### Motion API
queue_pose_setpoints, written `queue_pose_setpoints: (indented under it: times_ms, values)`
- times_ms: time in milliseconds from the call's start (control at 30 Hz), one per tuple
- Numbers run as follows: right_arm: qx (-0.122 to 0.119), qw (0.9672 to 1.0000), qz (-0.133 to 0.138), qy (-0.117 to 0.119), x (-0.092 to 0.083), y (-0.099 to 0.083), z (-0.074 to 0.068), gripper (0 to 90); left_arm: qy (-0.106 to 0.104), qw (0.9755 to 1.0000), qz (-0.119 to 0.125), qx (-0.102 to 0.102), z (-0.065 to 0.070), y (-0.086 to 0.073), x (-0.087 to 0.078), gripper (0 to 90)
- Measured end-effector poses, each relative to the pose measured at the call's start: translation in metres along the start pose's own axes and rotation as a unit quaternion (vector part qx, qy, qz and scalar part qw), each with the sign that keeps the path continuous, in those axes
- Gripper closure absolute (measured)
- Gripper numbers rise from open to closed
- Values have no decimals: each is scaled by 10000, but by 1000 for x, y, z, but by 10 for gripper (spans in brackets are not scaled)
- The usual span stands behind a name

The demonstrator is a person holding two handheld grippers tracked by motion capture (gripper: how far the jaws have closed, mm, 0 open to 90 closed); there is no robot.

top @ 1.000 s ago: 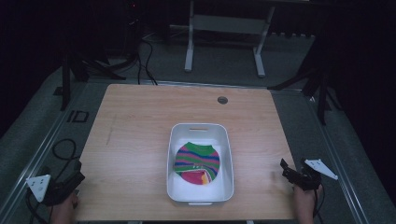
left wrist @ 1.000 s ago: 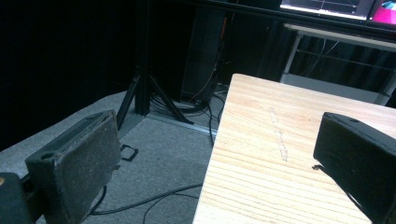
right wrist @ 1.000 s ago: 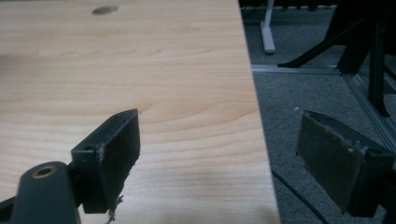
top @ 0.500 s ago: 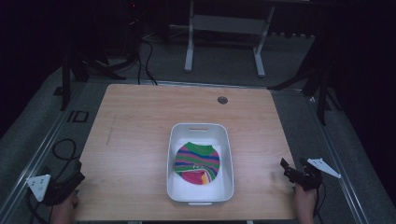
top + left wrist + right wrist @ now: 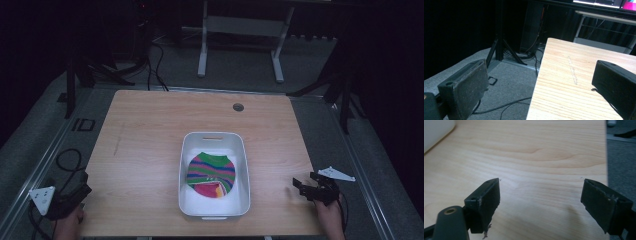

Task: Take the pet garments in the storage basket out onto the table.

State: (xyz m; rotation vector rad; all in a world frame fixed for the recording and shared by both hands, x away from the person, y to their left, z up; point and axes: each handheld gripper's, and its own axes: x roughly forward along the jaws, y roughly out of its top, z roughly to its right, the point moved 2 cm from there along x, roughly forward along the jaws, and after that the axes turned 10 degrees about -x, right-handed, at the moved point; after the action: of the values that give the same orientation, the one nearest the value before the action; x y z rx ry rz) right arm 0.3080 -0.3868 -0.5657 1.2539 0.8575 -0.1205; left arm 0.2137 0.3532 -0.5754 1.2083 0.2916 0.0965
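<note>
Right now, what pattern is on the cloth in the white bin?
Green, purple and blue stripes, with a red-and-yellow patch on the cloth; high view shows it best.

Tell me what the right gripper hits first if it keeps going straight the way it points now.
Likely nothing on the bare tabletop: the right gripper is open, the white bin sits off to one side, and depth beyond is unclear.

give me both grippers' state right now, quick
left gripper: open, holding nothing, at the table's left edge
right gripper: open, empty, over bare wood
</note>
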Motion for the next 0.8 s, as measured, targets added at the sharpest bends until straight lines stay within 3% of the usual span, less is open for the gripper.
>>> queue_pose_setpoints:
  times_ms: [100,233,367,467,533,700,800]
  values:
    - [-168,9994,-79,276,1,5,-4,129,-5,10000,0,-3,0,0,0,12]
    - [-273,9974,145,645,1,14,-14,116,-9,10000,-15,10,0,0,0,12]
    - [-335,9945,89,989,1,24,-21,116,-16,10000,-10,1,0,0,0,12]
    - [-535,9913,114,1194,-1,32,-31,121,-16,10000,-17,11,0,0,1,12]
    - [-684,9904,158,1194,-3,38,-38,129,-14,10000,-10,16,0,0,0,12]
    - [-918,9817,238,1650,-8,57,-55,129,-20,10000,-24,30,0,0,0,12]
    - [-1235,9746,138,1865,-10,71,-69,125,-27,10000,-16,23,0,0,0,12]
